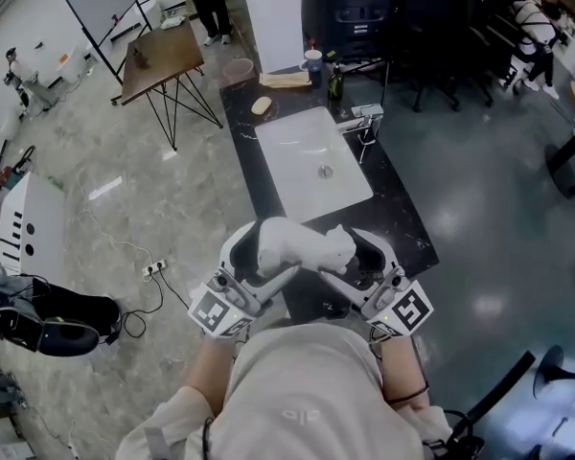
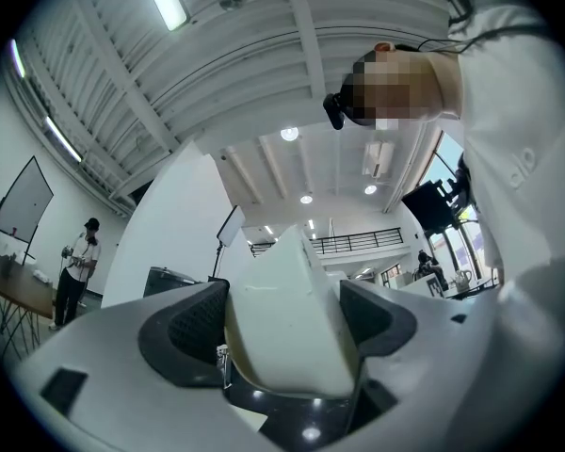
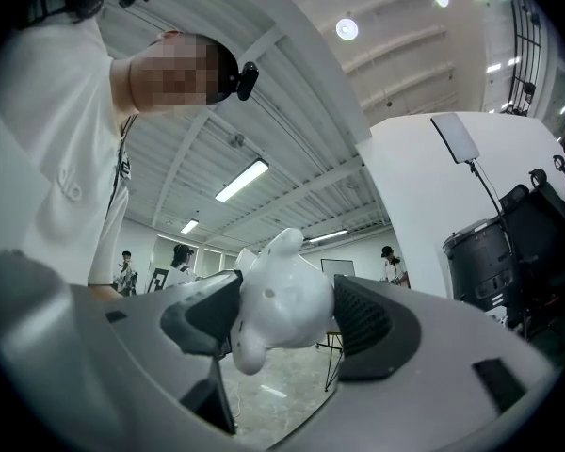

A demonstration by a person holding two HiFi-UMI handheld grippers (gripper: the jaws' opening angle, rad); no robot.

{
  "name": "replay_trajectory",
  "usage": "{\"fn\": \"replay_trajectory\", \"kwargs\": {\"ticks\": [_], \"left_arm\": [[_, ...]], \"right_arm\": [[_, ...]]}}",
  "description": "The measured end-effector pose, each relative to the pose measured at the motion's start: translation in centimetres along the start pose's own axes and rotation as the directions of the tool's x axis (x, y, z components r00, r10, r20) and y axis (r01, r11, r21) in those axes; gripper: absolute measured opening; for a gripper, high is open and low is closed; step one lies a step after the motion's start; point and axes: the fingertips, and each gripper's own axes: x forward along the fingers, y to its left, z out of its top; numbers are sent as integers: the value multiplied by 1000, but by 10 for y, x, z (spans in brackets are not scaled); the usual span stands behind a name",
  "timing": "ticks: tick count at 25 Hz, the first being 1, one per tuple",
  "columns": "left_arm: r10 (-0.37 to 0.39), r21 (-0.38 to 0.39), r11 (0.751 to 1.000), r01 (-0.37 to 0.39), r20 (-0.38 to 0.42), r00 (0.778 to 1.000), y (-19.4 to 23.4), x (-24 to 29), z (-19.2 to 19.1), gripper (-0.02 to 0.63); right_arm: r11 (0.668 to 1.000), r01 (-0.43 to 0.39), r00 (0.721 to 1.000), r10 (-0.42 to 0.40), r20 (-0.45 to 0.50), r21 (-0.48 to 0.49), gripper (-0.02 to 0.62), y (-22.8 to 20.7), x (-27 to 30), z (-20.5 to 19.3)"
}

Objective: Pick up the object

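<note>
Head view | left gripper [image 1: 256, 255] jaws clamp blocky end of white figurine [image 1: 302, 245] | right gripper [image 1: 356, 257] jaws clamp its rounded end

The left gripper [image 1: 259, 254] and right gripper [image 1: 362, 262] are white moulded shells with black ribbed pads [image 2: 193, 323]. Each carries a black-and-white marker cube [image 1: 218, 312]. The person wears a white shirt [image 1: 307, 391] and a dark wristband [image 1: 409, 393].

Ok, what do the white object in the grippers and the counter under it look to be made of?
The white object looks like glazed ceramic or hard plastic, I cannot tell which: smooth, rounded, uniform white with a soft sheen. The counter looks like polished black stone or a stone-look slab: pale veins, glossy reflections.
</note>
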Motion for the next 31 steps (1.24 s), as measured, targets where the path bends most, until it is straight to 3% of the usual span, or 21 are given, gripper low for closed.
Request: {"fn": "replay_trajectory", "kwargs": {"ticks": [17, 31], "left_arm": [[-3, -41, 999, 2, -25, 1000, 9, 5, -17, 367], [15, -30, 999, -16, -50, 999, 18, 7, -21, 367]], "right_arm": [[999, 38, 999, -37, -22, 37, 318, -11, 0, -15], [998, 30, 999, -29, -20, 63, 318, -18, 6, -22]]}}
